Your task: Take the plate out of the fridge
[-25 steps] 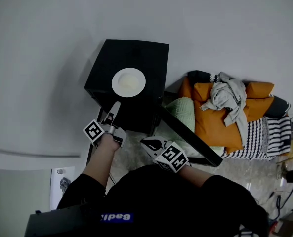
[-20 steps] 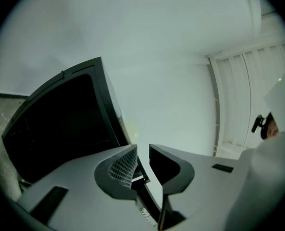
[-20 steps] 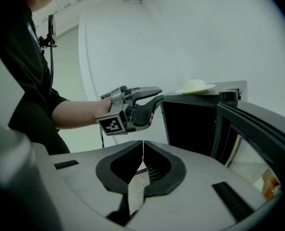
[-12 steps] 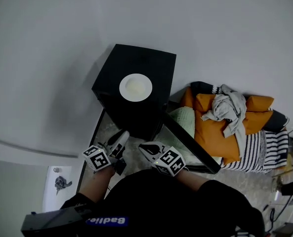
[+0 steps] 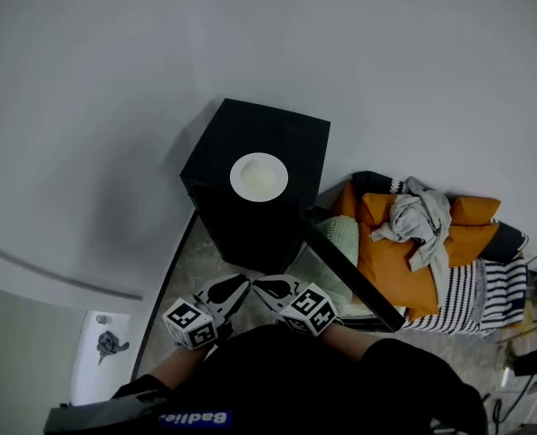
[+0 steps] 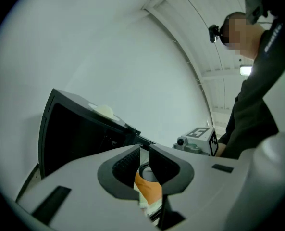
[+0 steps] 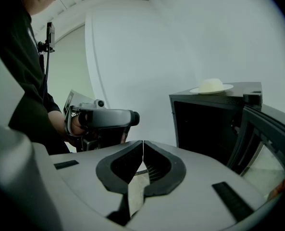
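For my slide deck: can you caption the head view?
White plate rests on top of the open black fridge; left gripper and right gripper hover empty in front of it.

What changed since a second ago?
The left gripper drew back from the fridge front toward the person and now sits beside the right gripper, jaws slightly apart, holding nothing. Nothing was grasped or released. The plate stayed on top of the fridge, and the door stayed open.

White round plate (image 5: 259, 177) sits flat on top of the black fridge (image 5: 291, 134), pale mound of food on it. Fridge door (image 5: 354, 275) hangs open, interior dark.
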A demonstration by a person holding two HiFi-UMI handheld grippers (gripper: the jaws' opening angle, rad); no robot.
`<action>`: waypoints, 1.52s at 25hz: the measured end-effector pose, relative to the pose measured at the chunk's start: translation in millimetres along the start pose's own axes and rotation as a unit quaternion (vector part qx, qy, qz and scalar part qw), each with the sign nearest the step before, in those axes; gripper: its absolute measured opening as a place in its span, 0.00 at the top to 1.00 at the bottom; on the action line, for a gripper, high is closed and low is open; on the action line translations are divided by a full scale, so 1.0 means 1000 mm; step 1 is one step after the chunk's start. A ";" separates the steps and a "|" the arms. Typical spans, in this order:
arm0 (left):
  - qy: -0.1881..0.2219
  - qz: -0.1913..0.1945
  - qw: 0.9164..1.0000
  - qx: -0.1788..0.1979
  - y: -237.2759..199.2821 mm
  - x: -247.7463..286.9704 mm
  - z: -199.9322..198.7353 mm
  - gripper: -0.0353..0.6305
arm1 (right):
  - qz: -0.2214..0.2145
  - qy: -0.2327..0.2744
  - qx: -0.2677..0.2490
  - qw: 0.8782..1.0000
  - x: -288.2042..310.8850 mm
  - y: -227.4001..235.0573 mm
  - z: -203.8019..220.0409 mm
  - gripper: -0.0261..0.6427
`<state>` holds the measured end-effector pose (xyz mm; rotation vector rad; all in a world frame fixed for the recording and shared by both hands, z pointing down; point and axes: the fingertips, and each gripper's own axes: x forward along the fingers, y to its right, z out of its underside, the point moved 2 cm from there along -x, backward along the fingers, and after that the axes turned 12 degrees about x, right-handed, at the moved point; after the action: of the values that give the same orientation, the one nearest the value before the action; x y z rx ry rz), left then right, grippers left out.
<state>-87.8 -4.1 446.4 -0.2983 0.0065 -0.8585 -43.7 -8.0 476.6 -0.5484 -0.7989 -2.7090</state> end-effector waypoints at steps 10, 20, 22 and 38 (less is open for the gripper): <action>-0.002 0.019 0.995 0.103 0.030 -0.014 -0.006 0.94 | -0.007 0.015 -0.007 1.000 0.005 -0.011 -0.002 0.94; 0.005 0.024 0.995 0.098 0.033 -0.018 -0.005 0.94 | -0.016 0.039 -0.021 0.999 0.001 -0.021 -0.005 0.94; 0.003 0.028 0.995 0.100 0.035 -0.018 -0.005 0.94 | -0.015 0.044 -0.021 0.999 0.000 -0.021 -0.006 0.94; 0.001 0.037 0.994 0.101 0.038 -0.015 -0.003 0.94 | -0.010 0.046 -0.020 0.999 -0.002 -0.021 -0.007 0.94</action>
<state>-69.3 29.6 431.5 -0.1067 -0.0676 -0.7790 -51.0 5.3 461.2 -0.4213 -0.7324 -2.7518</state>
